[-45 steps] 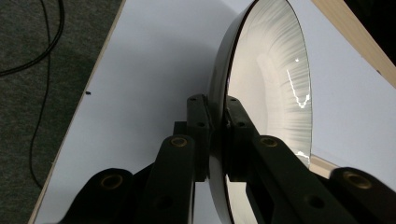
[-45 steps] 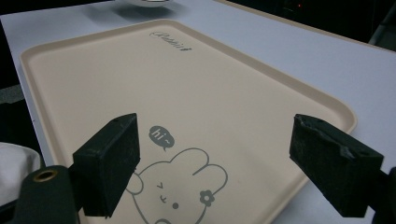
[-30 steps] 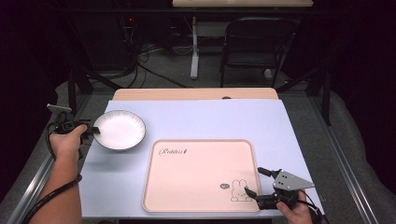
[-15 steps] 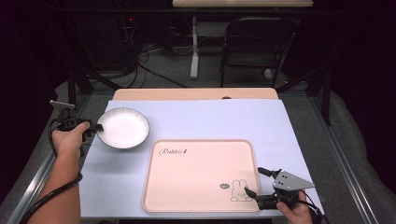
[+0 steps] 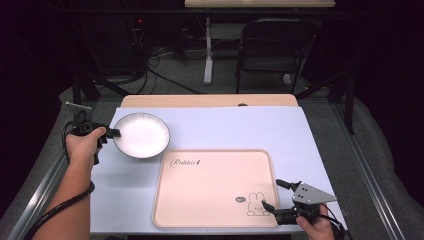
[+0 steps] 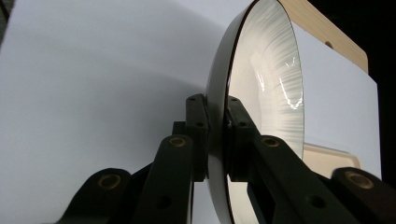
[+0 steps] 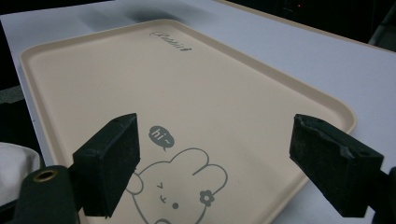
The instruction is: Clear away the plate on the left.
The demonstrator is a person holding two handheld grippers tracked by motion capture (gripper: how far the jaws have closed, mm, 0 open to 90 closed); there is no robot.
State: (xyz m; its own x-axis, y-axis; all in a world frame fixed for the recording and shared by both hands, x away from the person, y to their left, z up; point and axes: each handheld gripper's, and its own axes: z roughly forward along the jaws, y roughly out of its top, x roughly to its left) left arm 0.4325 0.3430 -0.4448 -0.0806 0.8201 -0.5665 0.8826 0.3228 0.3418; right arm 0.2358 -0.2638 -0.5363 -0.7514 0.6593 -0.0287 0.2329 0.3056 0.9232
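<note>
Left gripper [image 5: 114, 133]: I've got its jaws pinched on the rim of the white plate [image 5: 142, 135]. In the left gripper view one pad sits on the dark outer wall and the other on the ribbed white inside of the plate [image 6: 261, 93], rim sandwiched between them, no gap I can see. The plate extends away from the jaws to that gripper's far side. In the high view it's over the blue-grey table cover [image 5: 210, 125], near the cover's far-left part. I can't tell whether it's resting on the cover or lifted off. The person's left hand [image 5: 84, 145] wraps the gripper body, with its cable looping behind.

Just past the plate from the left gripper is the beige tray [image 5: 215, 187], whose near corner lies close to the plate edge; touching or not, can't tell. "Rabbit" script is on the tray at the end nearest the plate.

Right gripper [image 5: 274, 195]: jaws spread wide, nothing between them. In the right gripper view the pads hang over the corner of the tray [image 7: 140, 84] with the bunny print [image 7: 180, 184] and "hi~" bubble directly ahead between the jaws. Grey three-cornered plate on top, right hand [image 5: 316, 225] at the table's near edge.

Beyond the tools: wooden tabletop edge [image 5: 210, 100] past the cover, then a black chair [image 5: 275, 47] and floor cables.
</note>
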